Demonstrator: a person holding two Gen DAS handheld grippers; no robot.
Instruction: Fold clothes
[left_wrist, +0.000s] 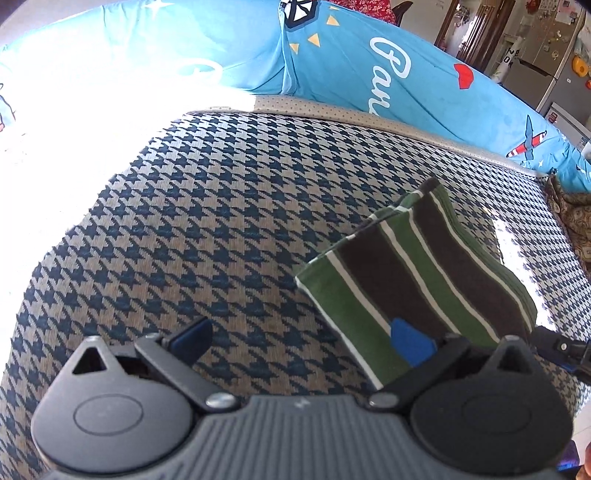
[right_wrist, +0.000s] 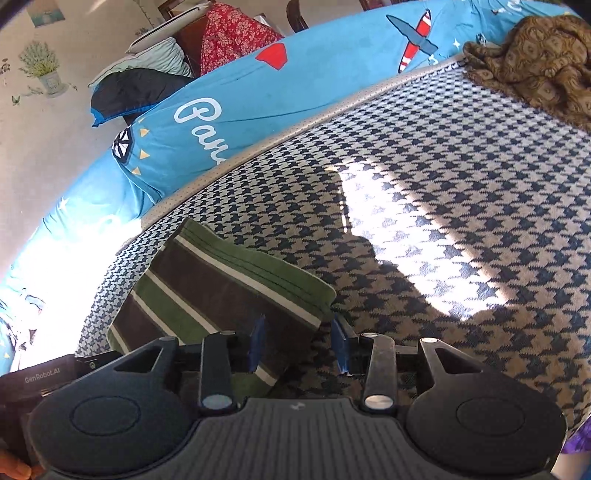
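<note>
One folded striped garment (left_wrist: 417, 273) lying on the houndstooth cover (left_wrist: 207, 229), nearer its front edge. Two grippers: left gripper (left_wrist: 301, 341) spread wide, right gripper (right_wrist: 299, 345) parted, gripping nothing. One brown blanket (right_wrist: 535, 59) at far right corner.

One folded striped garment (left_wrist: 417, 280) is counted on the houndstooth cover (left_wrist: 207, 221) — just the one. Two grippers are seen — left gripper (left_wrist: 303, 341), right gripper (right_wrist: 298, 345) — and one brown patterned cloth (right_wrist: 535, 59) is counted.

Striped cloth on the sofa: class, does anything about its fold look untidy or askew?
Mostly neat. The striped cloth lies folded on the checked seat, but its layered far edges are slightly staggered. Both grippers are open.
</note>
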